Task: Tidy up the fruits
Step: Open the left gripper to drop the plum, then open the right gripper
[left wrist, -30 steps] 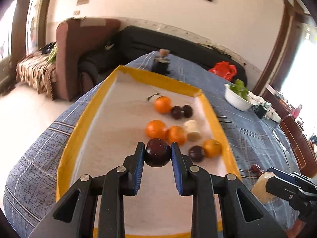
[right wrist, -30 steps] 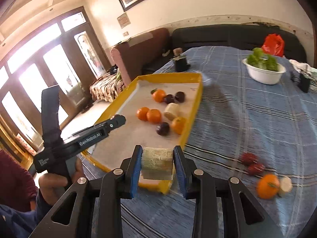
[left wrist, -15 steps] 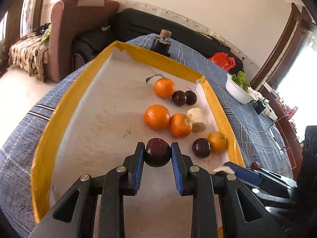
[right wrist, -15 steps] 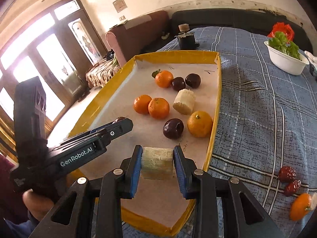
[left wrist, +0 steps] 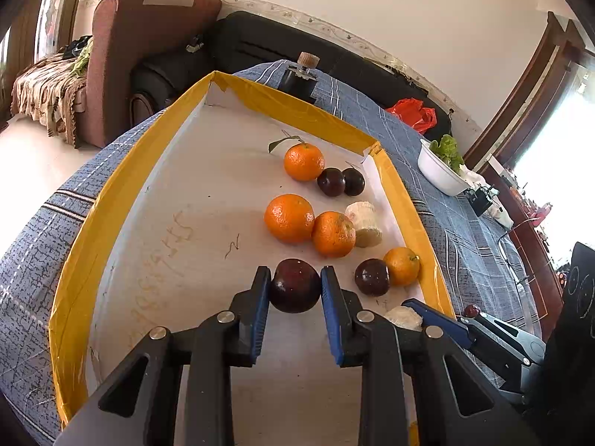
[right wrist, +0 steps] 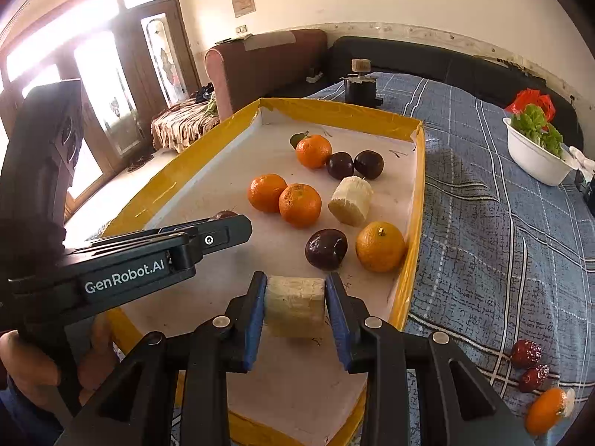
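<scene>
Holding oranges (left wrist: 289, 217) and plums (left wrist: 341, 181), the yellow-rimmed tray (left wrist: 89, 219) sits on cloth.

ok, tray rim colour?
Yellow: the tray has a yellow taped rim around a white floor. Clearest in the left wrist view.

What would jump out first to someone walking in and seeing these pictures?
Probably the big shallow tray with the yellow taped rim on the blue checked tablecloth, dotted with bright round oranges and dark purple plums. Next, the two black hand-held clamps with blue pads over its near end: the left gripper pinches a dark purple plum, and the right gripper pinches a pale, fibrous cylinder-shaped chunk.
</scene>
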Demonstrator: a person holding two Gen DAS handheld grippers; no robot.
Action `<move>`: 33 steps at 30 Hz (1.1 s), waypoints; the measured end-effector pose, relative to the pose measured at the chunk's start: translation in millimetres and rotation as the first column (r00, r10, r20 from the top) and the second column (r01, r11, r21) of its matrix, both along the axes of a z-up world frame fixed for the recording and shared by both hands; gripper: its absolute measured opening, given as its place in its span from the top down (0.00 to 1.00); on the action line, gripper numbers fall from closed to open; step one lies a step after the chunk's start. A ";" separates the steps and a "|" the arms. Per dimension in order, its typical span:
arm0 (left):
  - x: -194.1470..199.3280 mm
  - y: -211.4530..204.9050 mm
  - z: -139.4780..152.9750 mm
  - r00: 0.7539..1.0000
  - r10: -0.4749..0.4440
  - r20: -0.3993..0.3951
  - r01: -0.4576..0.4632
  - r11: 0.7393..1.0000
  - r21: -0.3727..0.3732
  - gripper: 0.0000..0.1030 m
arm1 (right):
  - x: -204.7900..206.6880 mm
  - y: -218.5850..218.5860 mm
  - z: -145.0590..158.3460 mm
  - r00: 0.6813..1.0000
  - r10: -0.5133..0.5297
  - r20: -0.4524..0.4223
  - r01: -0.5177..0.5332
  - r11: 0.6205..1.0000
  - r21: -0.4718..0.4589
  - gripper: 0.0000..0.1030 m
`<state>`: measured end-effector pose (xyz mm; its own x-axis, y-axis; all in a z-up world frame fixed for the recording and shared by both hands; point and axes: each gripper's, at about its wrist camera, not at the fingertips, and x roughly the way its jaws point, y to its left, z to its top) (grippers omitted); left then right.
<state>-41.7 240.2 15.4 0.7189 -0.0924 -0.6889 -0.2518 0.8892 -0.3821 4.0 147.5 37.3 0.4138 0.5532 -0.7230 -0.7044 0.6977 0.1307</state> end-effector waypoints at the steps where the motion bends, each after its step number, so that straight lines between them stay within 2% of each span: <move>1: -0.4 -0.1 0.1 1.000 0.000 0.000 0.000 1.000 0.000 0.75 | -0.3 0.4 -0.1 1.000 -0.001 0.004 0.001 1.000 -0.001 0.65; 9: -0.5 0.5 -0.3 1.000 0.000 0.001 0.000 1.000 -0.001 0.73 | -2.9 -3.2 1.8 1.000 -0.016 0.019 0.016 1.000 0.008 0.64; 13: -2.5 0.6 0.7 1.000 0.001 0.017 -0.001 1.000 0.000 0.63 | -2.1 -8.2 4.6 0.999 -0.036 0.027 0.035 0.999 0.020 0.60; 15: -3.2 0.8 0.7 1.000 0.002 0.023 -0.002 1.000 -0.002 0.62 | -1.4 -11.1 5.6 0.998 -0.046 0.034 0.045 0.999 0.023 0.60; 20: -5.8 1.7 2.6 0.999 0.009 0.042 -0.008 1.000 -0.006 0.57 | 3.7 -23.4 13.3 0.989 -0.126 0.072 0.123 0.991 0.042 0.60; 23: -7.0 2.1 4.2 0.998 0.013 0.055 -0.012 1.000 -0.012 0.57 | 8.1 -32.9 18.3 0.986 -0.156 0.052 0.151 0.984 0.090 0.60; 25: -8.4 2.5 5.1 0.998 0.014 0.065 -0.013 1.000 -0.016 0.56 | 8.4 -39.8 23.5 0.976 -0.202 0.081 0.194 0.976 0.097 0.60; 33: -10.8 2.5 7.9 0.996 0.018 0.090 -0.016 1.000 -0.023 0.56 | 23.9 -76.8 37.0 0.966 -0.250 -0.069 0.259 0.941 0.218 0.60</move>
